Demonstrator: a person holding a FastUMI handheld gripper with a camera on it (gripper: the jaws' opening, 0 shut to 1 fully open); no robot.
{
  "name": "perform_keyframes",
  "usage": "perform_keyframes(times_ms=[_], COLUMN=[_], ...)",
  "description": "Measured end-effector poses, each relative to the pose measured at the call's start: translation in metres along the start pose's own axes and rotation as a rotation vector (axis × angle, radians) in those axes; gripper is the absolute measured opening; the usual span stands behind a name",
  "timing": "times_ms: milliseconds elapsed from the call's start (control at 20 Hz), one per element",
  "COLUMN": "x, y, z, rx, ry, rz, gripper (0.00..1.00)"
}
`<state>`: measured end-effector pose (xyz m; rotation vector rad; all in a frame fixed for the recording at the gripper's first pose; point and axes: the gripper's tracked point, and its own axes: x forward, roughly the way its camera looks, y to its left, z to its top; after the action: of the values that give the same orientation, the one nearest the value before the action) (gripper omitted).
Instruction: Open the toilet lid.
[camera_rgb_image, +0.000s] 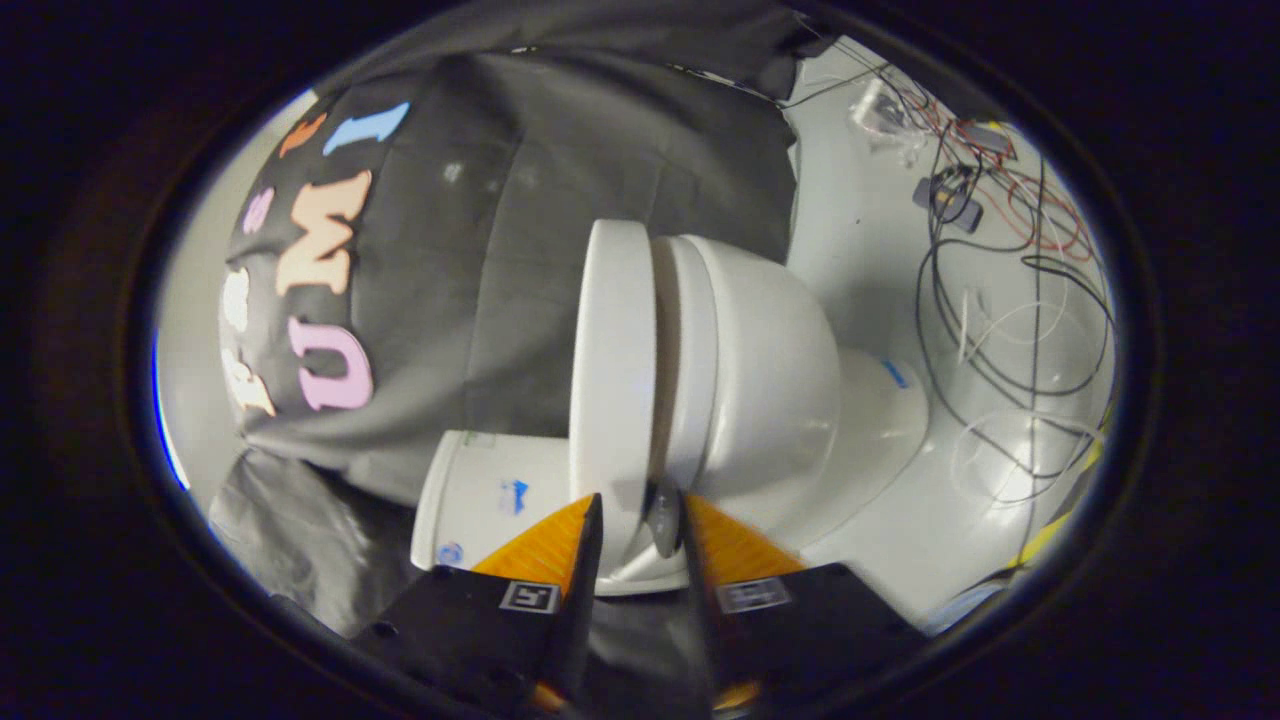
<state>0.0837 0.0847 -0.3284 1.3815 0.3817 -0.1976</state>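
The toilet lid (612, 370) is pinched at its front edge between the tool's (640, 520) nearly closed fingers, seemingly for leverage to swing it off the seat (690, 350).

The toilet lid (612, 370) looks like smooth, glossy white plastic, catching a soft sheen along its rounded edge. The seat (690, 350) next to it has the same hard, shiny finish, and the bowl (775, 400) reads as glazed ceramic, smooth and reflective. The tank (490, 495) is equally glossy, with small stickers on it. The booth wall (560, 200) is matt dark cloth, creased and folded. The floor (860, 240) is a smooth, slightly shiny pale surface, strewn with thin plastic-coated cables (1000, 300). The gripper (641, 530) fingers, straddling the lid's edge, show finely ribbed faces.
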Motion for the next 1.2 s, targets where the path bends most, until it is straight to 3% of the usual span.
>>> perform_keyframes(times_ms=[100, 250, 500, 700, 900, 1200], x=[0.003, 0.004, -0.001, -0.007, -0.008, -0.014], y=[0.006, 0.014, 0.031, 0.061, 0.071, 0.110], z=[-0.002, -0.003, -0.002, -0.001, -0.002, -0.007], rx=[0.020, -0.011, -0.097, -0.078, -0.160, -0.195], ry=[-0.028, -0.027, -0.025, -0.037, -0.048, -0.060], rz=[0.030, 0.071, 0.058, 0.104, 0.034, 0.071], gripper=[0.02, 0.01, 0.01, 0.01, 0.01, 0.01])
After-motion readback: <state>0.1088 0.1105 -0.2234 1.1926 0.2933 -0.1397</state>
